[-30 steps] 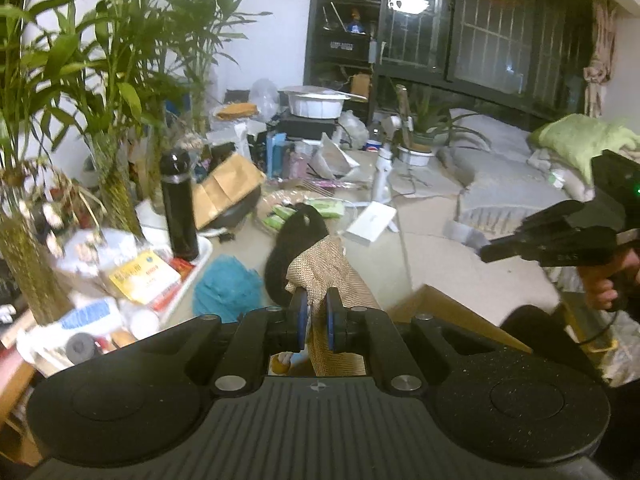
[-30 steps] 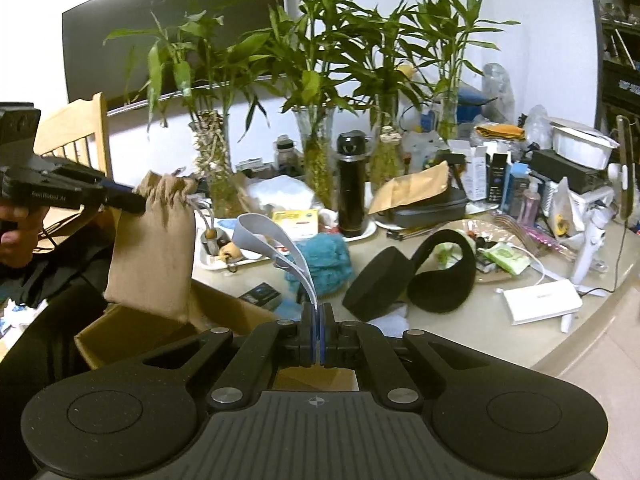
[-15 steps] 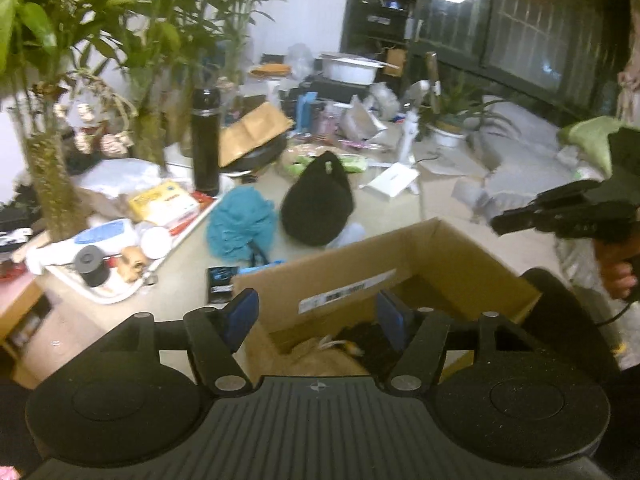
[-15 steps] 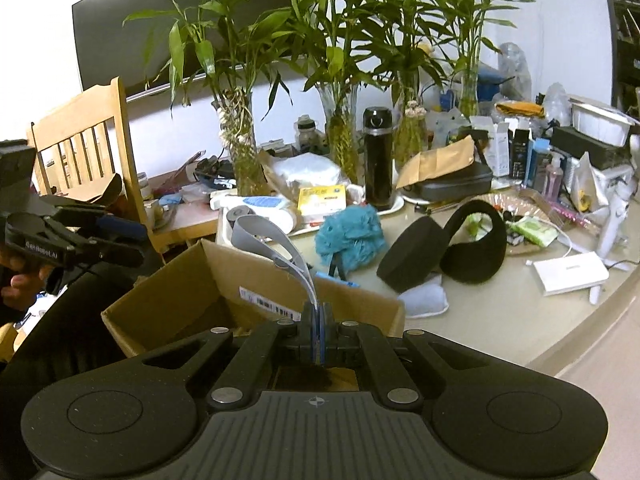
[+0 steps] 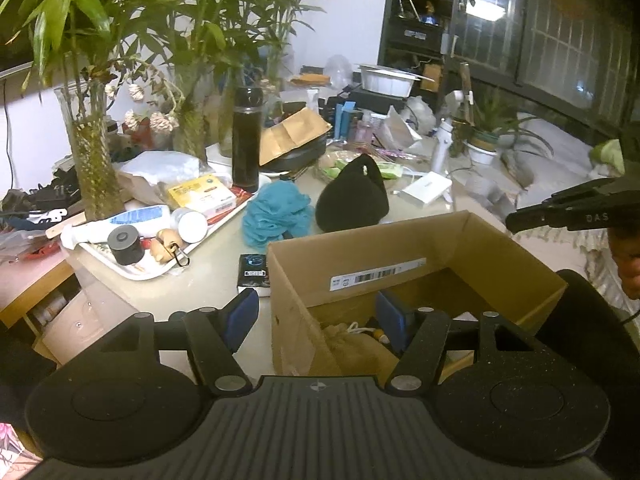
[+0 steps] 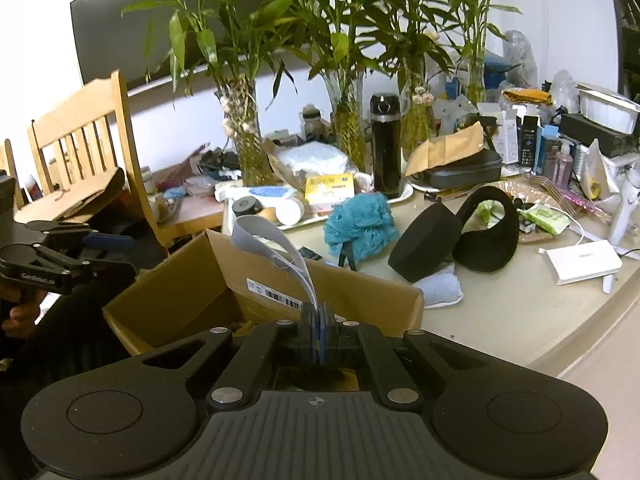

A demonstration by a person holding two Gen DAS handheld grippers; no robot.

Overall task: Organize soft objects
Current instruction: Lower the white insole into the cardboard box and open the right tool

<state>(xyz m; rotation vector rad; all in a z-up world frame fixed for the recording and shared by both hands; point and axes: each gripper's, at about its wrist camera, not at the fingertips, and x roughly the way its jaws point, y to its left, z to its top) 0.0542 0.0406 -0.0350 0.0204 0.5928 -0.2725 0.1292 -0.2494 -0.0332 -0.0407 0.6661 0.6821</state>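
- The left hand-held gripper (image 5: 316,316) has its jaws spread wide with nothing pinched between them; it has just been opening. Its blue pads (image 5: 242,312) straddle the near wall of the cardboard box (image 5: 472,240).
- The burlap pouch (image 5: 352,344) lies inside that box, below the open jaws and free of them.
- The right hand-held gripper (image 6: 317,334) is clamped on a grey elastic band (image 6: 276,248), whose loop curls upward above the box's near corner.
- Beyond the box on the bench (image 6: 500,312) sit a teal mesh sponge (image 6: 360,226), black earmuffs (image 6: 456,236) and a small pale pillow (image 6: 442,286) just beside them.
- Farther back stand a white tray (image 5: 132,268) of small items, a black flask (image 6: 386,144) and glass vases of bamboo (image 6: 246,132).
- A wooden chair (image 6: 76,132) stands at the left edge in the right wrist view.
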